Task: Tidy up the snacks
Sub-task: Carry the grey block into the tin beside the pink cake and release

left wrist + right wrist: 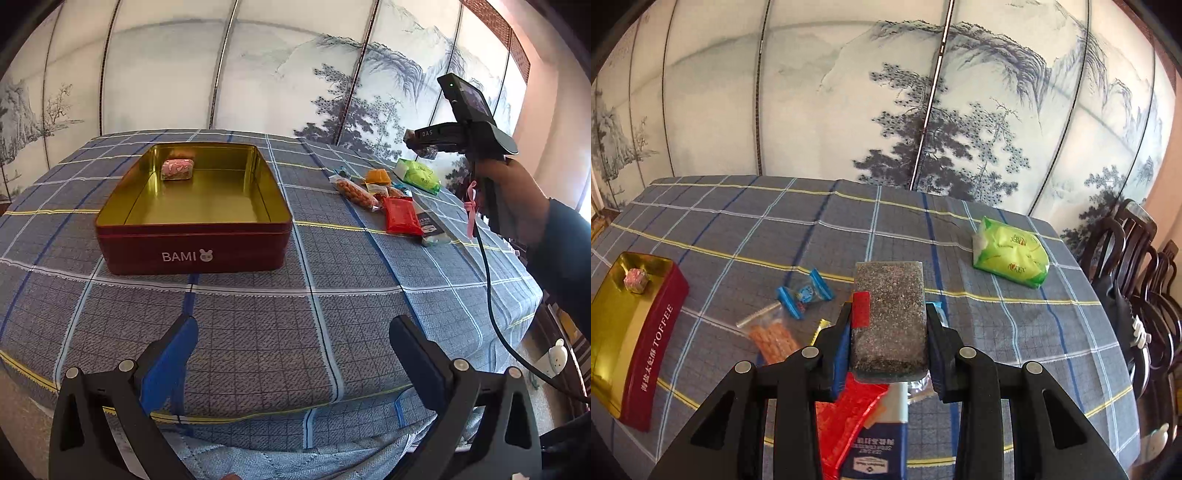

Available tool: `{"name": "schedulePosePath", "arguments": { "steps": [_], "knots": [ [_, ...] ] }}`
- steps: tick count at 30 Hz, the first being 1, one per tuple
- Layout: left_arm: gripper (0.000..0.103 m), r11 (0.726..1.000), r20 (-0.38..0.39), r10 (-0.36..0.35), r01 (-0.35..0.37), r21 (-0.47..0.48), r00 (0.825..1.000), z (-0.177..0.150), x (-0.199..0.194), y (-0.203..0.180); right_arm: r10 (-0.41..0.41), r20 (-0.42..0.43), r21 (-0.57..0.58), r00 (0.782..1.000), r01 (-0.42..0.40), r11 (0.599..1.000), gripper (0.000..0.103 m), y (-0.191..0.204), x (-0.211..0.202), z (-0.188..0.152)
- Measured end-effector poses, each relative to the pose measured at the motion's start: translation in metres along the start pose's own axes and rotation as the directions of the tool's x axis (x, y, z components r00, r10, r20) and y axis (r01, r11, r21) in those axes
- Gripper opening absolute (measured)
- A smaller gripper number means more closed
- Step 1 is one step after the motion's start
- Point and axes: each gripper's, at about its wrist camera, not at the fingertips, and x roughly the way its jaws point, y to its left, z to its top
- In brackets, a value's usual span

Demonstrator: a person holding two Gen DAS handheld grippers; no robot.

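Where fingers (932,325) clamp, sesame bar (889,314).

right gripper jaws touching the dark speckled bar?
Touching. Right wrist view: right gripper jaws press both sides of the dark speckled bar, no gap.

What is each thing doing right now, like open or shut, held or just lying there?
Red tin: open, no lid on it.
Pink snack: lying inside the tin.
Left gripper: open, holding nothing.
Right gripper: shut on the dark speckled snack bar, lifted.
Green packet: lying on the tablecloth, sealed.
Red packet: lying flat.
Peanut bag: lying flat.
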Motion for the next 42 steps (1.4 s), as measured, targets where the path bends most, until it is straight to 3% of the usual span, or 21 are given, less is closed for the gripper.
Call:
{"name": "schedulePosePath", "arguments": {
  "steps": [15, 22, 42],
  "knots": [
    [0.102, 0.991, 0.027, 0.092, -0.089, -0.100, 0.995, -0.015, -0.022, 0.042, 0.060, 0.024, -0.080, 0.998, -0.058, 0.995, 0.036, 0.099, -0.001, 0.026],
    [0.102, 0.981, 0.027, 0.146, -0.141, -0.132, 0.989, -0.019, -0.030, 0.057, 0.127, 0.022, -0.124, 0.992, -0.124, 0.985, 0.036, 0.152, 0.003, 0.032],
    [0.102, 0.956, 0.012, 0.232, -0.226, -0.188, 0.973, -0.029, -0.043, 0.082, 0.290, -0.055, -0.248, 0.956, -0.294, 0.923, 0.036, 0.276, 0.007, 0.005]
  ]
}}
